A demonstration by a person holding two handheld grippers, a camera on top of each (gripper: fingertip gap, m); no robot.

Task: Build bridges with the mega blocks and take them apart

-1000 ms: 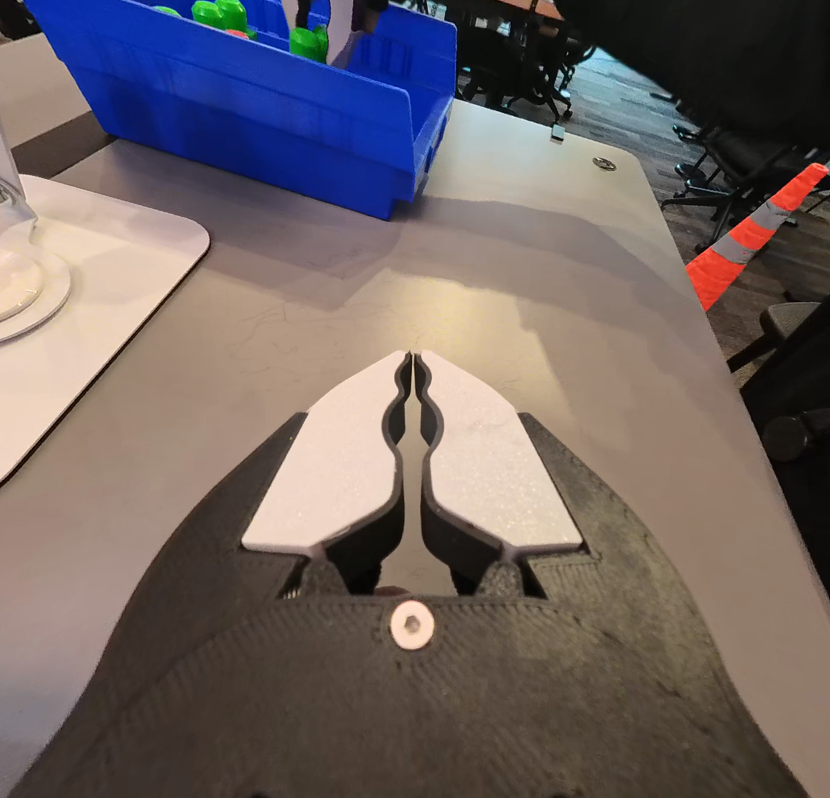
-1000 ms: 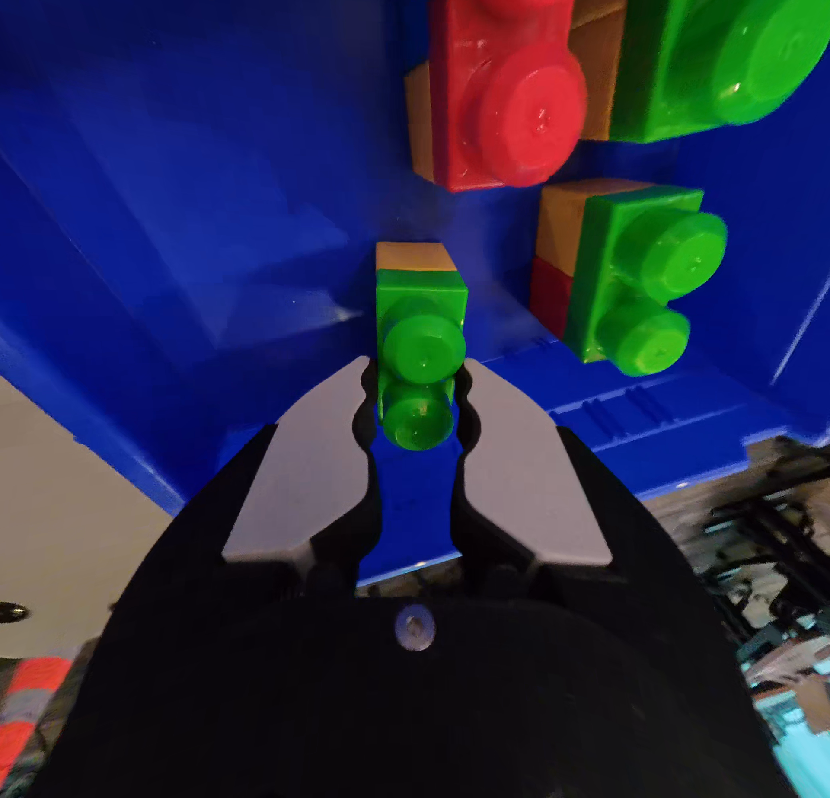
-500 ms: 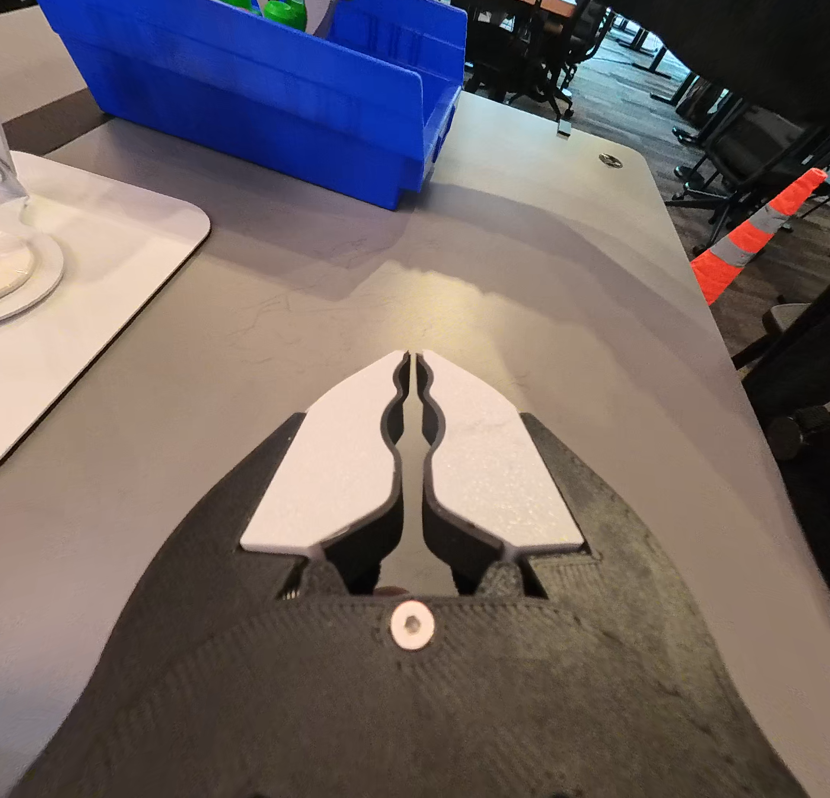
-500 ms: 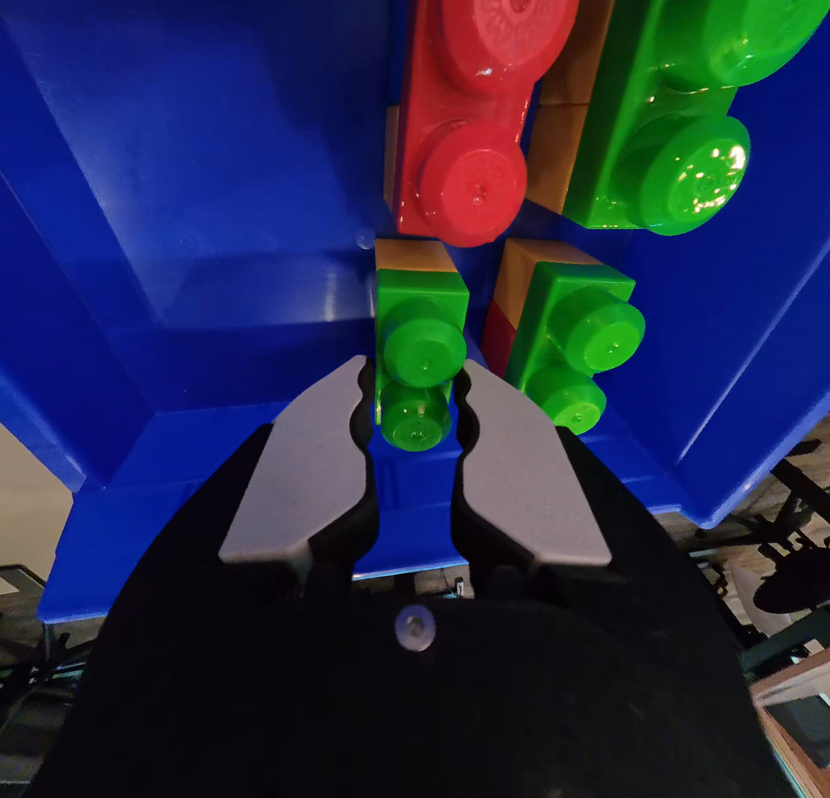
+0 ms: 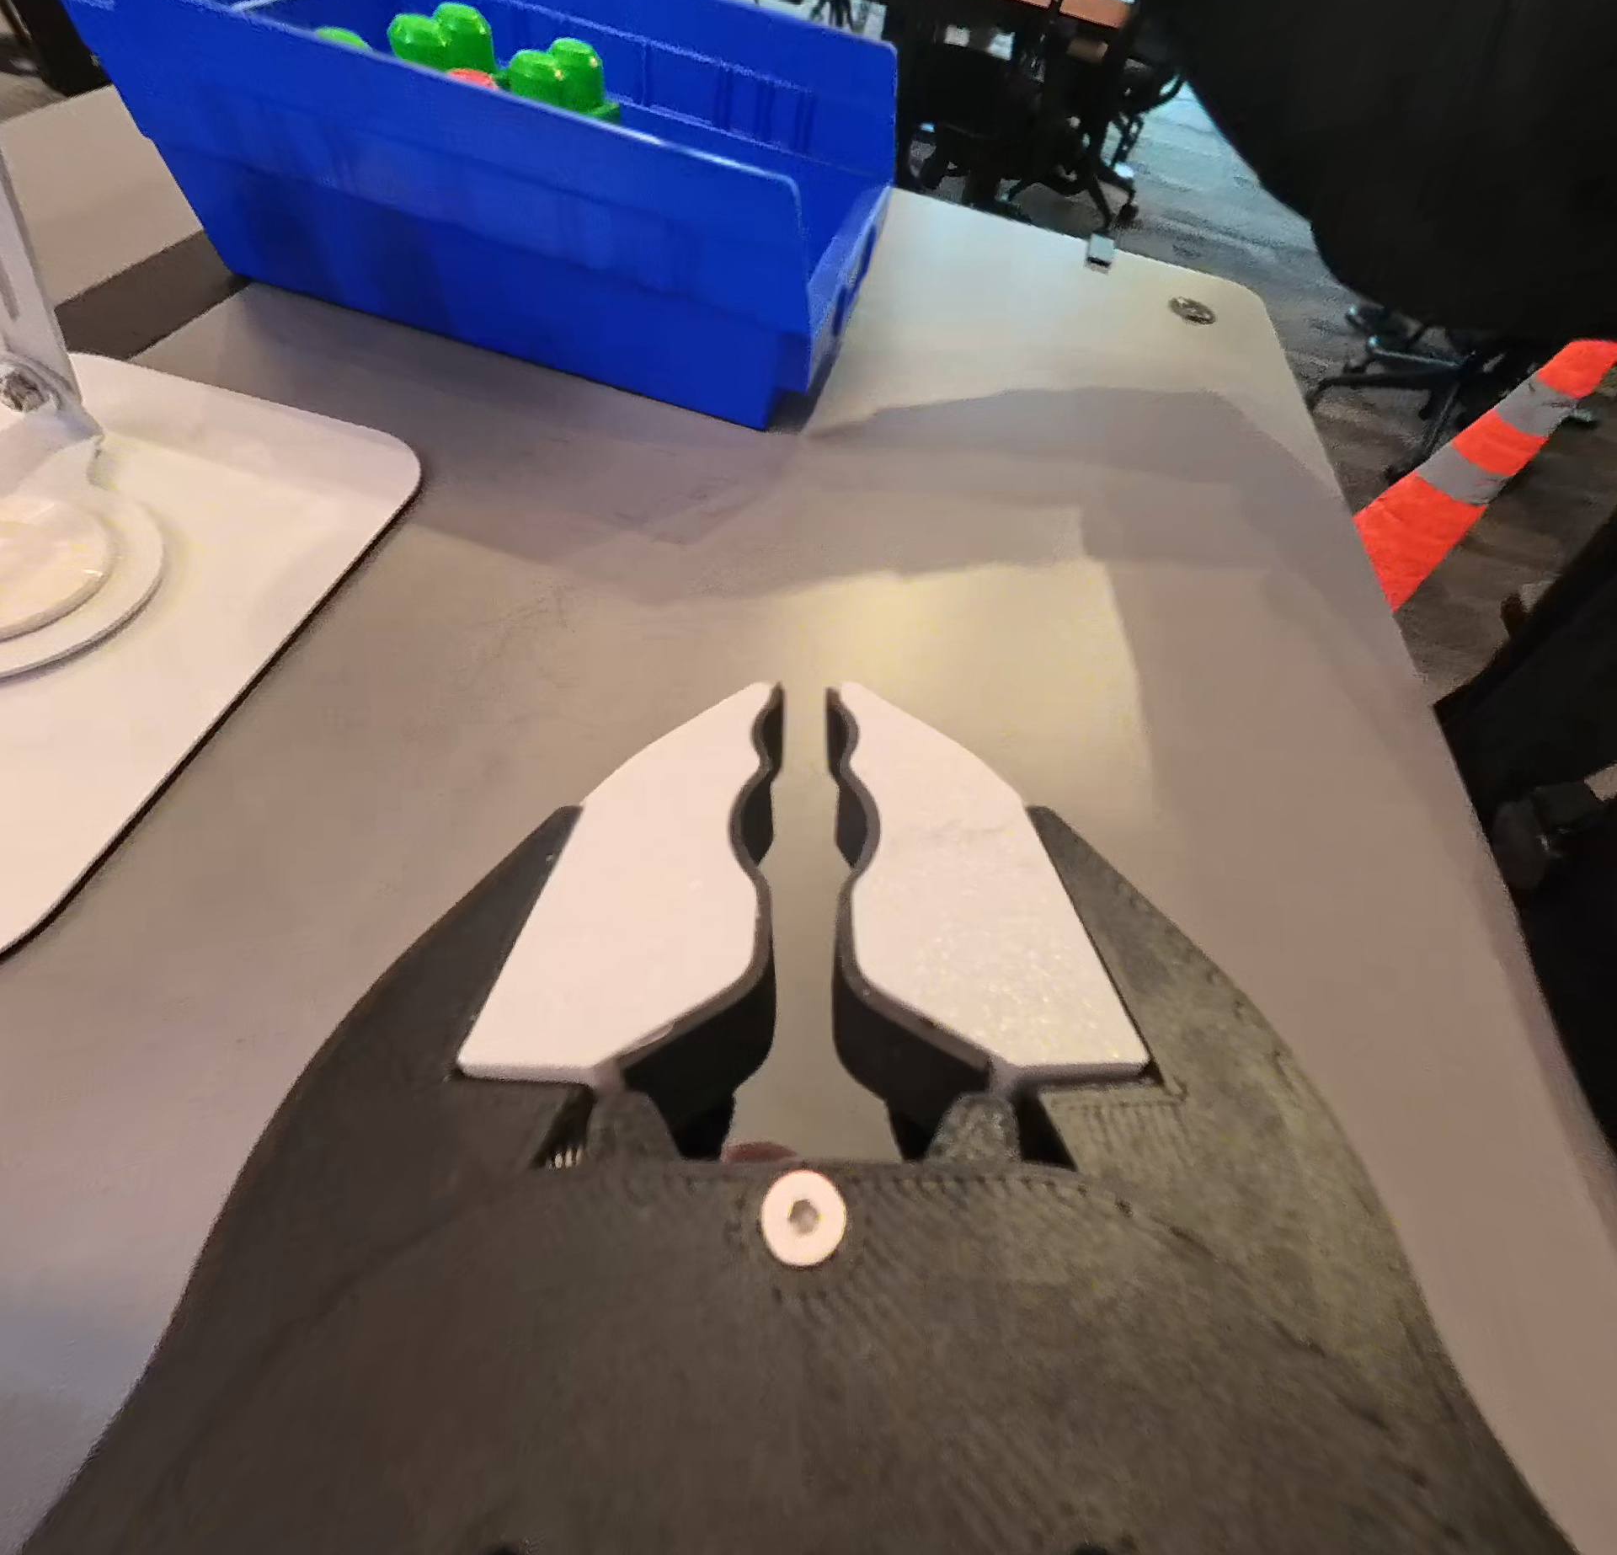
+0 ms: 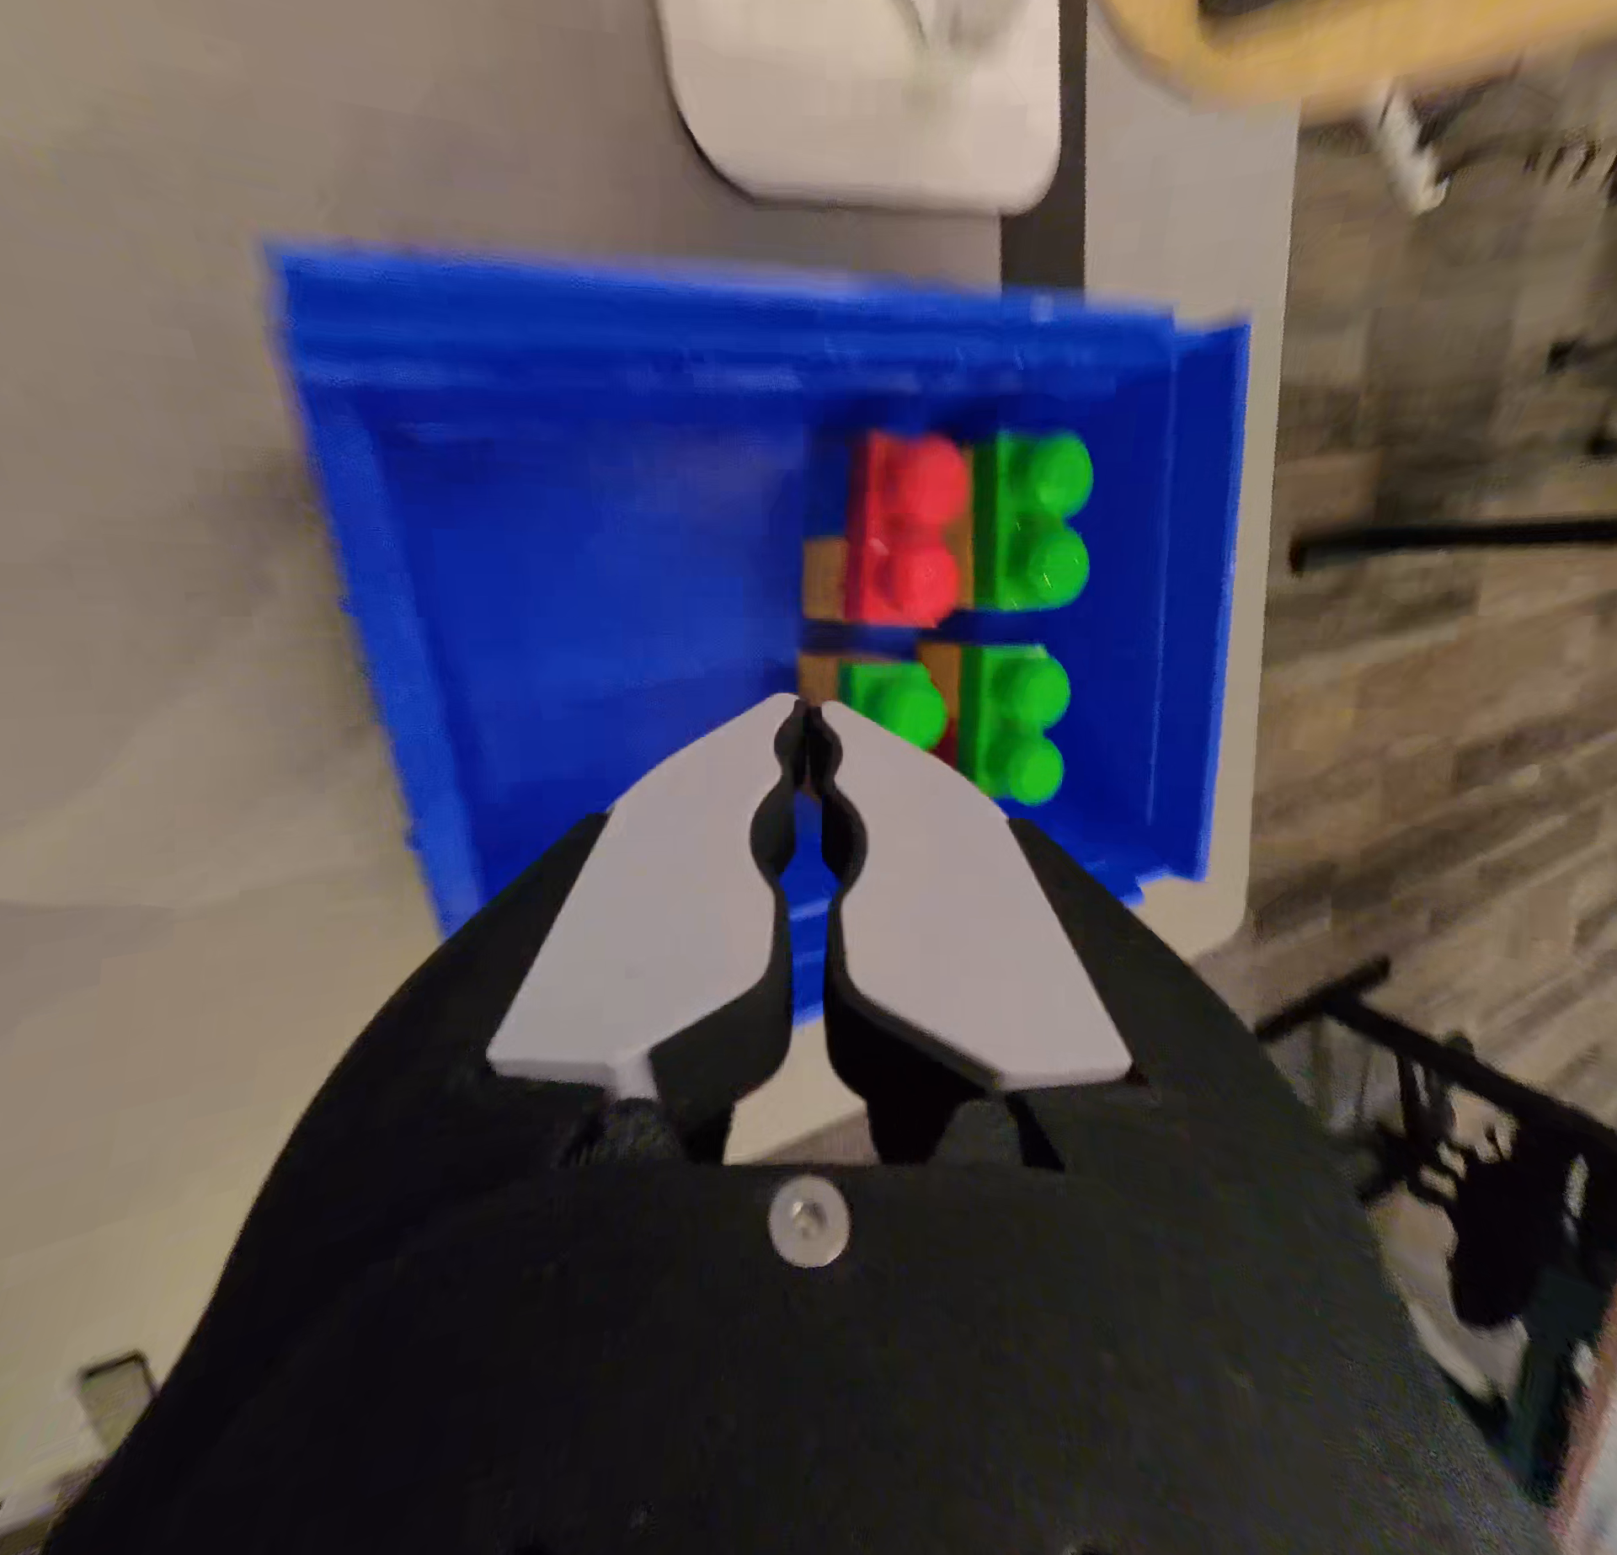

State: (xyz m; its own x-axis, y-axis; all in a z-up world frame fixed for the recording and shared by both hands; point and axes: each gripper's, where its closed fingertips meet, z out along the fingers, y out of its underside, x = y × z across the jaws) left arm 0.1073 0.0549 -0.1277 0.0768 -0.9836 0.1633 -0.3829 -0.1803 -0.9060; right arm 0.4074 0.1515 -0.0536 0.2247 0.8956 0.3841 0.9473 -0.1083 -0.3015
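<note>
A blue bin (image 5: 525, 226) stands at the far left of the grey table (image 5: 1006, 480), with green blocks (image 5: 542, 73) showing over its rim. My left gripper (image 5: 805, 699) hovers low over the bare table, its fingers slightly apart with nothing between them. The right wrist view is blurred and looks down into the bin (image 6: 569, 594) from above. A red block (image 6: 910, 533) and three green blocks (image 6: 1032, 533) on tan blocks sit at the bin's right end. My right gripper (image 6: 807, 712) is shut and empty above the bin.
A white pad (image 5: 201, 568) with a clear stand base lies at the left; it also shows in the right wrist view (image 6: 857, 69). An orange cone (image 5: 1479, 471) and office chairs stand beyond the table's right edge. My right fingertips sit around 35 cm from my left ones. The left gripper is farther from the red block (image 6: 910, 533), some 35 cm, than the right, some 12 cm.
My right gripper stood around a green block in the bin; it has pulled far up and away, and its fingers have come together on nothing. The block stays in the bin. My left fingers have parted slightly.
</note>
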